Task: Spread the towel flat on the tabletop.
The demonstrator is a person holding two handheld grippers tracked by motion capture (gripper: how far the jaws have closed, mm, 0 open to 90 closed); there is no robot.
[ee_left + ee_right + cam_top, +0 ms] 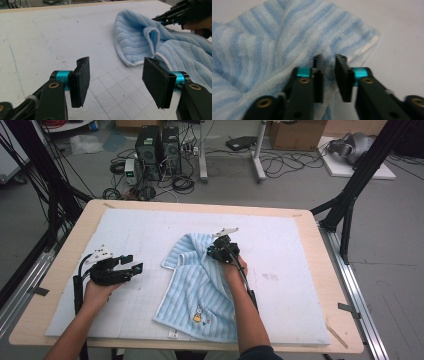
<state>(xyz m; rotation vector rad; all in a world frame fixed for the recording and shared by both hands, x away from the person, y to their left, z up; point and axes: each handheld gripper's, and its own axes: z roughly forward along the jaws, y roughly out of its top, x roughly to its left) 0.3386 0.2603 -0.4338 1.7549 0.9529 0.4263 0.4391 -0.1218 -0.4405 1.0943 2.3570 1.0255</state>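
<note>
A light-blue striped towel (200, 285) lies crumpled on the white foam mat (145, 227), with a small cartoon patch near its front edge. My right gripper (217, 251) sits on the towel's far, bunched part. In the right gripper view its jaws (329, 60) stand almost together, pinching a fold of the towel (274, 37). My left gripper (132, 261) rests at the left of the mat, apart from the towel. Its jaws (117, 61) stand wide with nothing between them. The towel's near corner (135, 42) lies just beyond them, and the right gripper (160, 18) shows at the upper right.
The mat covers a wooden table (327, 270) with bare rims all round. Black frame legs (350, 195) stand at the far right and far left. Computer towers (157, 147) and cables lie on the floor beyond the table.
</note>
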